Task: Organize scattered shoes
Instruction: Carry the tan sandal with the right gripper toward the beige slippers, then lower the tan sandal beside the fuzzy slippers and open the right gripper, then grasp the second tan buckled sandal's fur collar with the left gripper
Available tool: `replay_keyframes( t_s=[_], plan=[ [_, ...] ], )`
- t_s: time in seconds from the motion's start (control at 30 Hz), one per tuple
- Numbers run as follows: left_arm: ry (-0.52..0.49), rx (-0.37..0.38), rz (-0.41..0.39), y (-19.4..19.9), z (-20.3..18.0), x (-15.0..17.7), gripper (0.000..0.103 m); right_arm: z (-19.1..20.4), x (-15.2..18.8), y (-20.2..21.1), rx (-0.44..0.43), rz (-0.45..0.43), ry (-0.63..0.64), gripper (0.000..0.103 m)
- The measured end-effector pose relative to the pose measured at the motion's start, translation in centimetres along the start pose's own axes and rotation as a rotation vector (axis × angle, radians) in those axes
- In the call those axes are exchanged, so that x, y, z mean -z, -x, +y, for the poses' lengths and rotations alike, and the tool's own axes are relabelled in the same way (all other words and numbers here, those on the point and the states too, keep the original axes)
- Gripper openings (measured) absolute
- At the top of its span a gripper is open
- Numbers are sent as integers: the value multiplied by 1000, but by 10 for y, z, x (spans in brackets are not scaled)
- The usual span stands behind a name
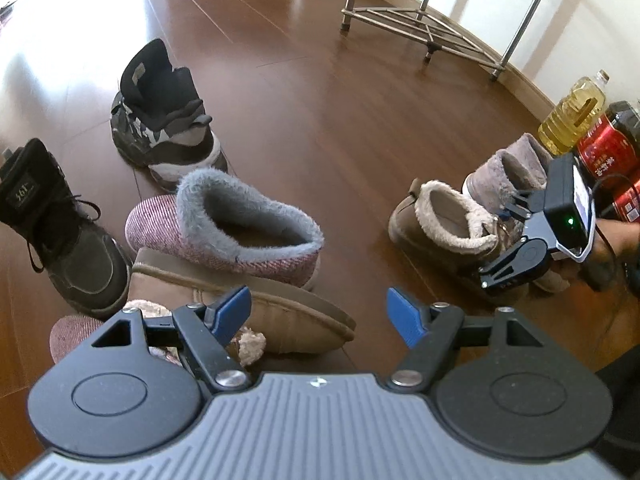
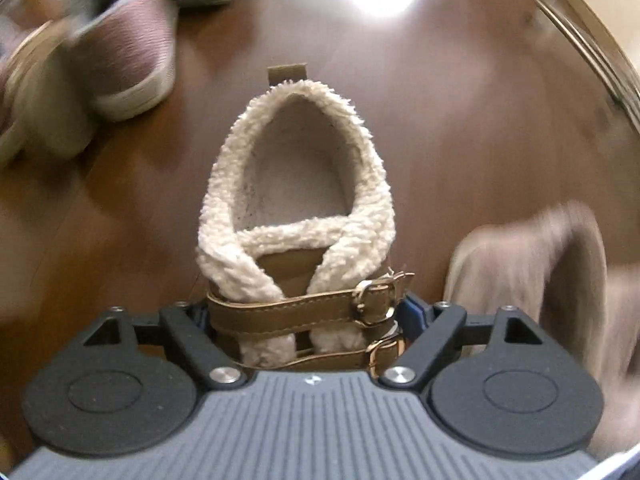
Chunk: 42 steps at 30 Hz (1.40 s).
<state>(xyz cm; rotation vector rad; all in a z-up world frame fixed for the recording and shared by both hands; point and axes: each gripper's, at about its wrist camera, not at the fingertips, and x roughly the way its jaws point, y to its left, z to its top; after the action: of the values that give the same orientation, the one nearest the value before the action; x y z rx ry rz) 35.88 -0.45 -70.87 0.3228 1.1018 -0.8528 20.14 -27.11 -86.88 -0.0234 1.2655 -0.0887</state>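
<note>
- Right wrist view looks straight down on the tan buckled boot point(image 2: 296, 208), upright on the wooden floor point(image 2: 460, 120), its fleece collar wide and two buckle straps across the front.
- The right gripper point(image 2: 304, 316) straddles that strapped front with its jaws spread; the blue pads sit just beside the straps on each side, and I cannot tell whether they press. I judge it a shoe just set down or about to be taken.
- Left wrist view shows the same boot beside a grey fleece boot point(image 1: 508, 168) near the wall, close to an oil bottle point(image 1: 572, 112) and red-labelled bottles point(image 1: 608, 148).
- The left gripper point(image 1: 319, 316) hangs with jaws apart and nothing between them, above a tan boot lying on its side point(image 1: 280, 312), probably the buckled boot's mate.
- Next move likely calls for closing on that boot's upper and standing it beside its partner.
- Unsorted yet: pink slipper point(image 1: 224, 232), camouflage sneaker point(image 1: 164, 120), black high-top point(image 1: 60, 232).
- Writing: the high-top's tongue reads "361"; the red bottle labels carry characters too small to read.
</note>
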Motion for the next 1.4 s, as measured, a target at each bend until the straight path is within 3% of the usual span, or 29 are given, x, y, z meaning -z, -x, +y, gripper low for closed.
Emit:
replay_keyframes(
  t_s=[0.2, 0.33, 0.47, 0.63, 0.7, 0.9, 0.97, 1.1, 1.27, 1.4],
  plan=[
    [-2, -4, -1, 0, 2, 2, 76, -7, 18, 8, 91, 25, -213, 78],
    [-15, -3, 13, -3, 1, 8, 76, -12, 25, 10, 152, 8, -229, 80],
    [-17, -9, 45, -9, 2, 22, 76, -22, 22, 6, 143, 30, -265, 86],
    [69, -40, 91, -14, 19, 52, 76, -10, 9, 25, 195, -35, -168, 97],
    [89, -47, 85, -12, 24, 57, 76, -6, 6, 51, 243, -123, -97, 101],
    [182, -43, -10, -8, 50, 73, 76, -5, -6, 90, 250, -285, -105, 102],
    [174, -26, -48, -16, 60, 65, 75, 2, -15, 86, 220, -292, -132, 102],
    [154, 2, -34, -33, 86, 51, 76, 21, -19, 72, 165, -284, -135, 102],
    [163, 1, 12, -54, 102, 44, 76, 48, -25, 73, 199, -287, -33, 102],
    [130, -18, 15, -58, 99, 48, 77, 47, -32, 81, 218, -325, -22, 102]
  ],
)
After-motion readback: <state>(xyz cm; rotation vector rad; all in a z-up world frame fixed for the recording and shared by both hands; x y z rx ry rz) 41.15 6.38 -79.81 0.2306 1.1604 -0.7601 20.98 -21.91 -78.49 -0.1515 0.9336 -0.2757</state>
